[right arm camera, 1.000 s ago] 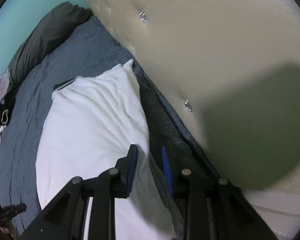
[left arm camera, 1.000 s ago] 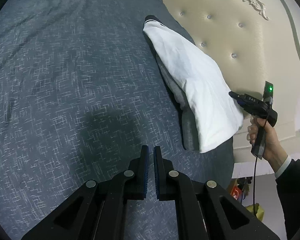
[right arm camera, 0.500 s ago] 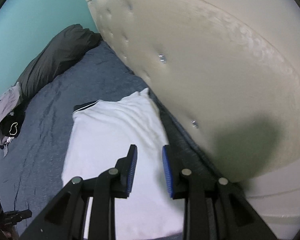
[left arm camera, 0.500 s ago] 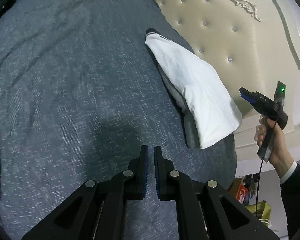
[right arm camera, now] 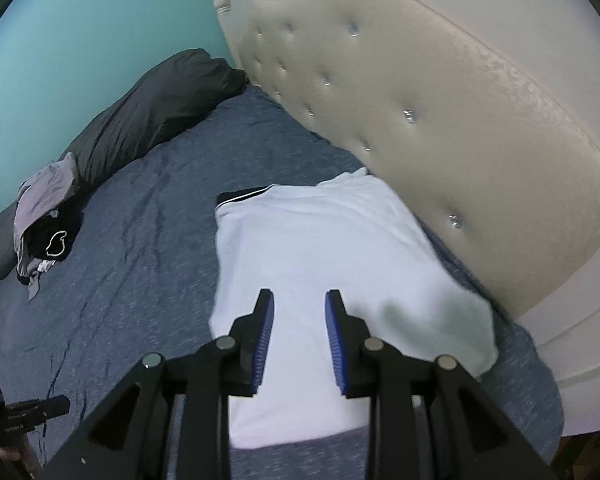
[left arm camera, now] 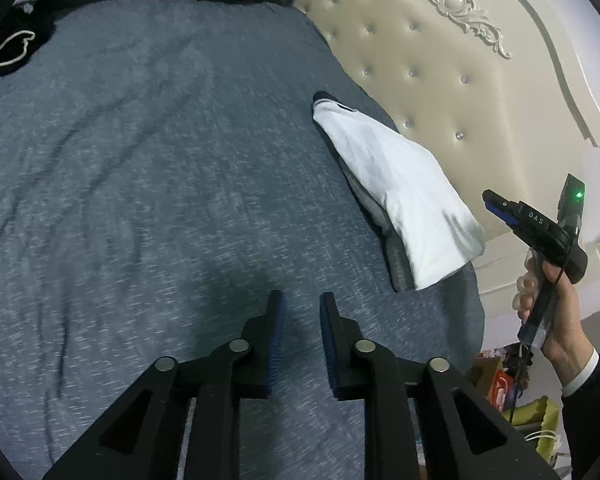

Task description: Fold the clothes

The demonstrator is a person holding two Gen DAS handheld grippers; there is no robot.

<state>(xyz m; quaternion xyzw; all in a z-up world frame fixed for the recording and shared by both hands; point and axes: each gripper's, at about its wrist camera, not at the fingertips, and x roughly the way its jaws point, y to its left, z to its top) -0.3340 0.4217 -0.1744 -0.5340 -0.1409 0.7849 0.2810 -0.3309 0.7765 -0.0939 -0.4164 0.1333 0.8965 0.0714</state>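
Note:
A folded white garment [left arm camera: 396,184] [right arm camera: 324,264] with a dark trimmed edge lies on the blue-grey bed [left arm camera: 140,184] beside the headboard, on top of a folded grey piece [left arm camera: 398,258]. My left gripper [left arm camera: 302,304] hovers open over bare bedding, well short of the garment. In the right wrist view my right gripper [right arm camera: 299,304] is open above the near part of the white garment, holding nothing. The left wrist view shows the right gripper [left arm camera: 500,208] in a person's hand [left arm camera: 556,312] off the bed's corner.
A cream tufted headboard [left arm camera: 440,92] [right arm camera: 440,120] runs along the bed. A dark pillow [right arm camera: 152,112] and a heap of black and grey clothes [right arm camera: 48,224] [left arm camera: 12,40] lie at the far side. Boxes and bags [left arm camera: 512,388] sit on the floor past the corner.
My right gripper let go of the white garment's edge and drew back and up, jaws wider. The left gripper pulled back and opened from nearly shut.

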